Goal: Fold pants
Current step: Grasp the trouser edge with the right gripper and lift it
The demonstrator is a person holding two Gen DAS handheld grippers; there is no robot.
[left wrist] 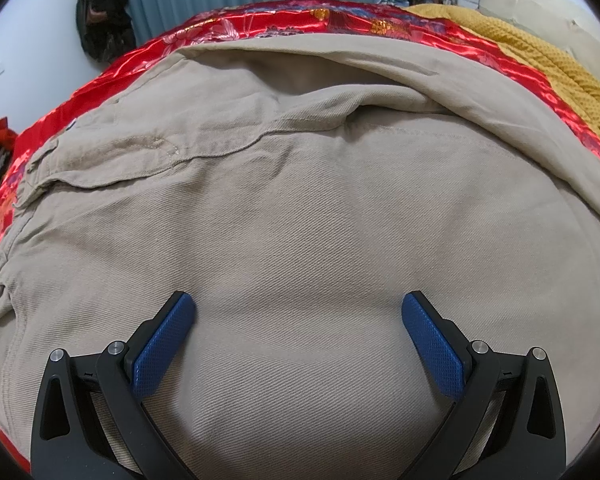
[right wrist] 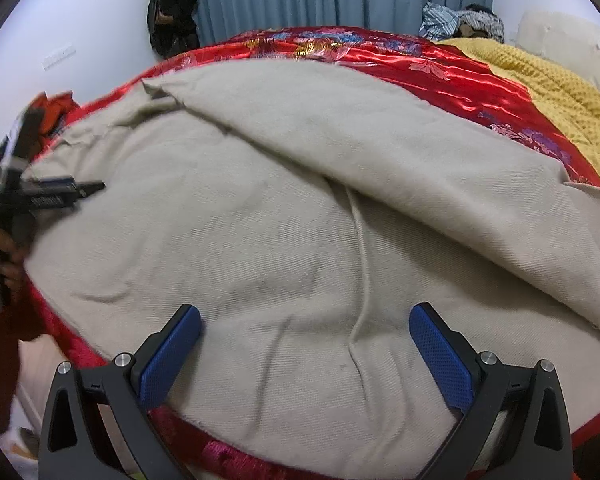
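The beige twill pants (left wrist: 300,208) lie spread over the bed's red satin cover (left wrist: 340,20), one leg folded across the other toward the far edge, with soft creases (a pocket seam shows near the waistband). The left tool (left wrist: 298,312) hovers spread wide, empty. The right tool (right wrist: 304,324) is likewise agape, seemingly just above the near hem.

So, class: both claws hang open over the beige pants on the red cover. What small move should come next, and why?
Probably lower the right claw and close it on the near edge of the pants. Both claws are open and hold nothing, the left claw sits over flat cloth, and one leg already lies folded across the other.
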